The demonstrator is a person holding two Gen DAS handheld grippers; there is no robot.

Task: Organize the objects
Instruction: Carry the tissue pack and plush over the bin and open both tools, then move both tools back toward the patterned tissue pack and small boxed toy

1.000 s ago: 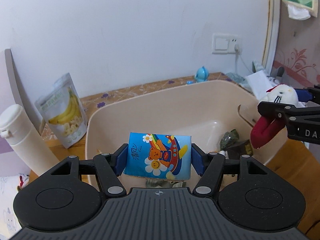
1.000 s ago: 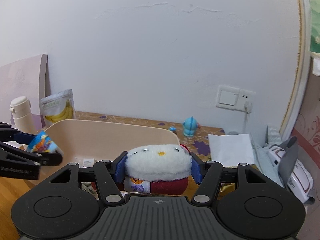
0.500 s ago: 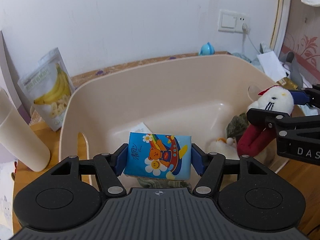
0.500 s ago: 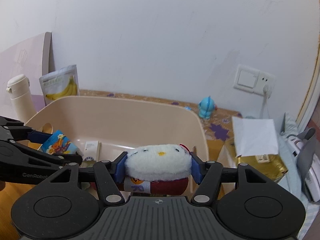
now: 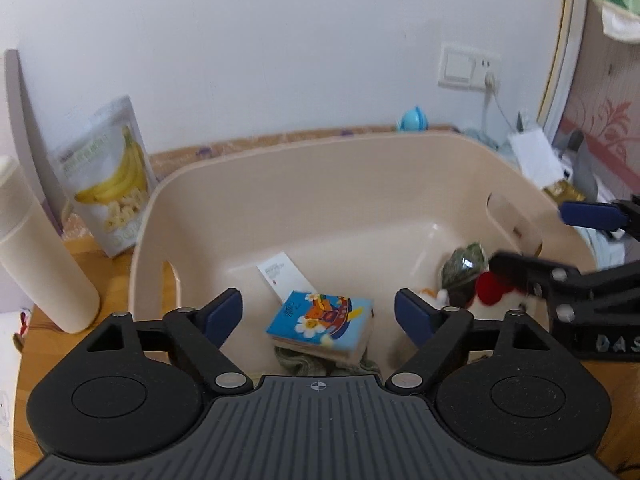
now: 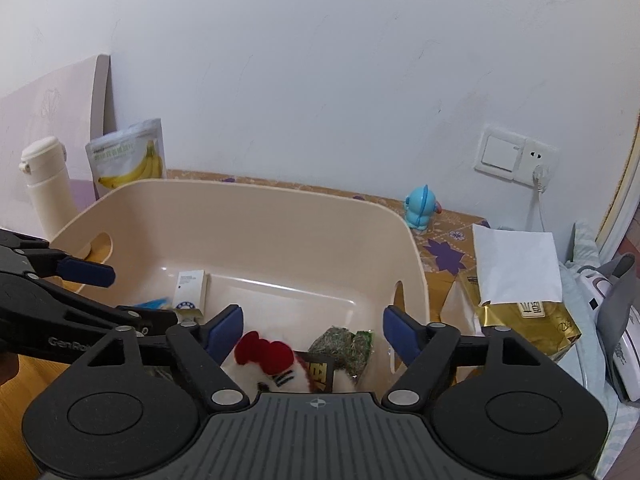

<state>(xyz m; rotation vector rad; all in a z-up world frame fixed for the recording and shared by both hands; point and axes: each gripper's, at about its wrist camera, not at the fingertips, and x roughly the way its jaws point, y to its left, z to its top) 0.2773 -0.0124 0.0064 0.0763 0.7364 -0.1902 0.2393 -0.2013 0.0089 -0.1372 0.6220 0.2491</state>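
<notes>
A beige plastic bin (image 5: pixel 360 168) (image 6: pixel 256 216) fills both views. My left gripper (image 5: pixel 318 312) hangs over its near side, jaws opening, pads clear of the blue picture-print tissue pack (image 5: pixel 322 326) that lies below them on a grey-green cloth. My right gripper (image 6: pixel 312 328) is over the bin's right end, jaws opening too. The white plush with a red bow (image 6: pixel 272 364) (image 5: pixel 494 294) lies loose beneath it, touching neither pad. A white card box (image 6: pixel 191 288) (image 5: pixel 282 276) and a green packet (image 6: pixel 344 344) also lie inside.
A banana-chip pouch (image 5: pixel 106 176) and a cream bottle (image 5: pixel 36 248) stand left of the bin. A blue figurine (image 6: pixel 420 208), a white envelope on a gold bag (image 6: pixel 516 268) and a wall socket (image 6: pixel 516 156) are to the right.
Both grippers opened over the bin. The tissue pack dropped from the left one onto the cloth inside; the plush dropped from the right one into the bin's right end.
</notes>
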